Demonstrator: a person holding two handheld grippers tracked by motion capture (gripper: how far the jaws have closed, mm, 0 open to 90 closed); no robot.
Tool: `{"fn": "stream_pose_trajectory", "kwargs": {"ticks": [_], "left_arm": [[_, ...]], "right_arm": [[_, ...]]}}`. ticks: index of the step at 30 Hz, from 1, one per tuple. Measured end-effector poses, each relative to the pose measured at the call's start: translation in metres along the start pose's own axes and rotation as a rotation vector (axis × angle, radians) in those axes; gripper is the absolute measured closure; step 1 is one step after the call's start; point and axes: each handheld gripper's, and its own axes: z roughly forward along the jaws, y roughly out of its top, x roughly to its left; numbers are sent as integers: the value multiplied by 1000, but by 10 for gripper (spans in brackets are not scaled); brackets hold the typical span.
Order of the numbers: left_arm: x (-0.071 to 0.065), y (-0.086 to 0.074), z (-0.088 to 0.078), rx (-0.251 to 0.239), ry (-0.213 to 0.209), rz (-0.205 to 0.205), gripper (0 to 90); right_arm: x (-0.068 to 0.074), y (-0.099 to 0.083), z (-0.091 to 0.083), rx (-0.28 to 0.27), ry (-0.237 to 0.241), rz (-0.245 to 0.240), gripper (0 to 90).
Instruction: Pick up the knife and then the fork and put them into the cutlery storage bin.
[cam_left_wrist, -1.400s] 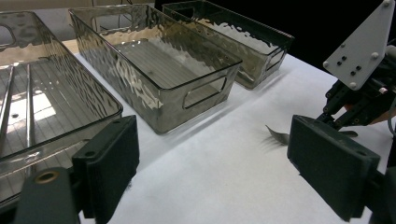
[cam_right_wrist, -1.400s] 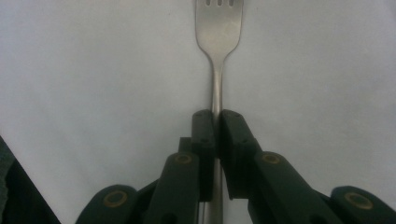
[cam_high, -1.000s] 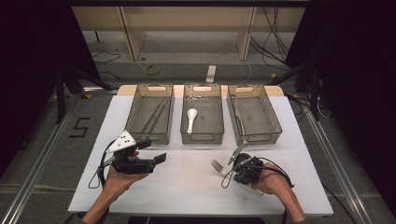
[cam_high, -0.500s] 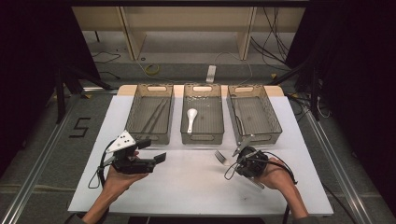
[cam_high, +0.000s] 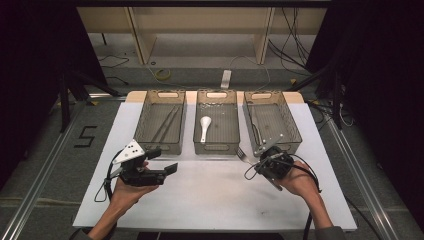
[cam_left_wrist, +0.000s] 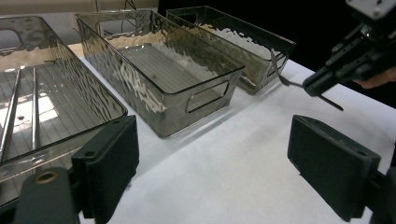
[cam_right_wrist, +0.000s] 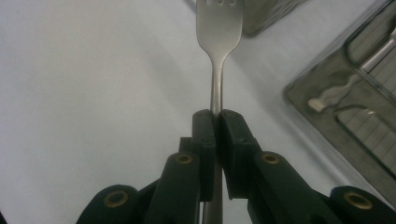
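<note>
Clamped on a fork (cam_right_wrist: 218, 46) by its handle, the right gripper (cam_high: 261, 162) has been raised nearer the right bin (cam_high: 272, 122) than a second ago; the left gripper (cam_high: 162, 161) is held open, unmoved.

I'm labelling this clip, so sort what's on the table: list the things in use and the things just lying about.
In use:
- fork, clamped in the right gripper
- right-hand bin, nearest it

Lying about:
- white spoon in the middle bin
- chopsticks in the left-hand bin
- left gripper, open
</note>
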Motion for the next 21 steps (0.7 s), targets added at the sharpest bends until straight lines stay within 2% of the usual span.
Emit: {"fn": "stream_pose_trajectory", "kwargs": {"ticks": [12, 15, 21], "left_arm": [[0, 0, 0, -2, 2, 0, 161], [1, 0, 0, -2, 2, 0, 161], [1, 0, -1, -5, 3, 1, 161]], "right_arm": [[-32, 22, -17, -123, -39, 85, 852], [-40, 29, -22, -139, -65, 95, 852], [-54, 44, -29, -169, -86, 127, 852]]}}
